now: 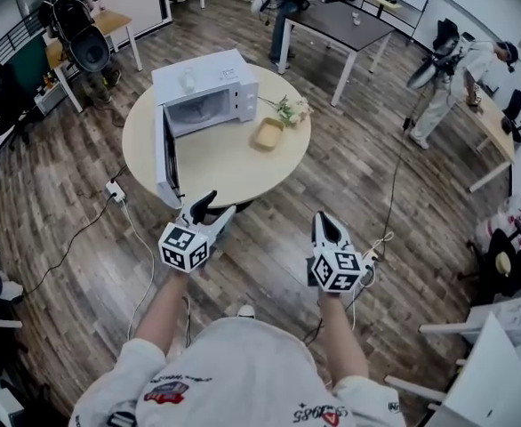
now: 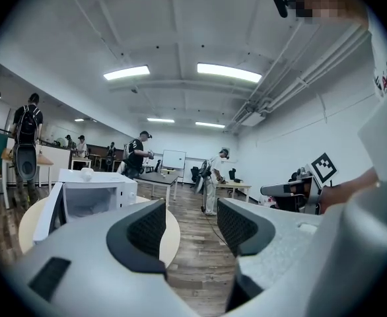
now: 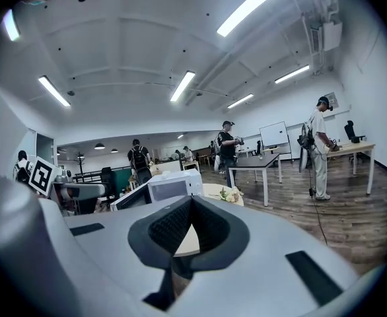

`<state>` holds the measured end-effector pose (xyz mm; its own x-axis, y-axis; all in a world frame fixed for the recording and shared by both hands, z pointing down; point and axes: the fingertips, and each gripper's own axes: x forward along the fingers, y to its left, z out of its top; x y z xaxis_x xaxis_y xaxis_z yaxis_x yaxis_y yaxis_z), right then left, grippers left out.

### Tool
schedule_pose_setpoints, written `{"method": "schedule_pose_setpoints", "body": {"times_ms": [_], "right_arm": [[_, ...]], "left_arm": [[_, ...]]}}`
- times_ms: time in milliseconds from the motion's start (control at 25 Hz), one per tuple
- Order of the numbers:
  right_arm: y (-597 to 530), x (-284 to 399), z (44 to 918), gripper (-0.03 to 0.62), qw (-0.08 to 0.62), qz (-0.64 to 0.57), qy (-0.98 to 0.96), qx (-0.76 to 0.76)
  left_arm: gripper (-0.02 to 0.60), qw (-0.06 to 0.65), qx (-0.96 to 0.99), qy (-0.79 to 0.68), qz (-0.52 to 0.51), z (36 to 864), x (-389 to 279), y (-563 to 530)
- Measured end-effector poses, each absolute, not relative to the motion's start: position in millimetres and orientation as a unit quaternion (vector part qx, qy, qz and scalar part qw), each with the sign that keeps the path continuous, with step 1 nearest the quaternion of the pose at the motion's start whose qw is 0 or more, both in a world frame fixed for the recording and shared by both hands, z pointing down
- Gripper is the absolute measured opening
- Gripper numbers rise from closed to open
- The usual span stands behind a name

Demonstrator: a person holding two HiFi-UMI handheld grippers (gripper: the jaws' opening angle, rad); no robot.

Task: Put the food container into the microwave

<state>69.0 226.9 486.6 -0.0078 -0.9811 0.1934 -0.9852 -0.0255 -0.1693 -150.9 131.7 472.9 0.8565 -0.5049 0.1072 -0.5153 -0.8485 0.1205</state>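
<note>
A tan food container (image 1: 267, 134) lies empty on the round table (image 1: 220, 169), just right of the white microwave (image 1: 205, 92). The microwave's door (image 1: 165, 157) stands swung open toward me, and its cavity is bare. Both grippers hang in front of the table's near edge, above the floor and away from the container. My left gripper (image 1: 214, 207) is open, and its jaws stand wide apart with nothing between them (image 2: 191, 223). My right gripper (image 1: 325, 221) is shut, with its jaws meeting at the tips (image 3: 190, 207) and holding nothing. The microwave (image 2: 91, 193) shows past the left jaw.
A small bunch of flowers (image 1: 292, 109) lies on the table behind the container. A power strip (image 1: 115, 189) and its cable trail over the wood floor at the left. A dark table (image 1: 340, 20) stands behind, with people near it and at the right.
</note>
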Motion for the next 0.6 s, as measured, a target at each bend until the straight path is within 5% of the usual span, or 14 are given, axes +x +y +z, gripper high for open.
{"method": "schedule_pose_setpoints", "body": {"times_ms": [600], "right_arm": [[123.1,106.0,504.9,-0.006,0.011,0.158,-0.702,0.694]], "left_arm": [[0.233,0.098,0.955,-0.271,0.064,501.2,-115.0,40.3]]}}
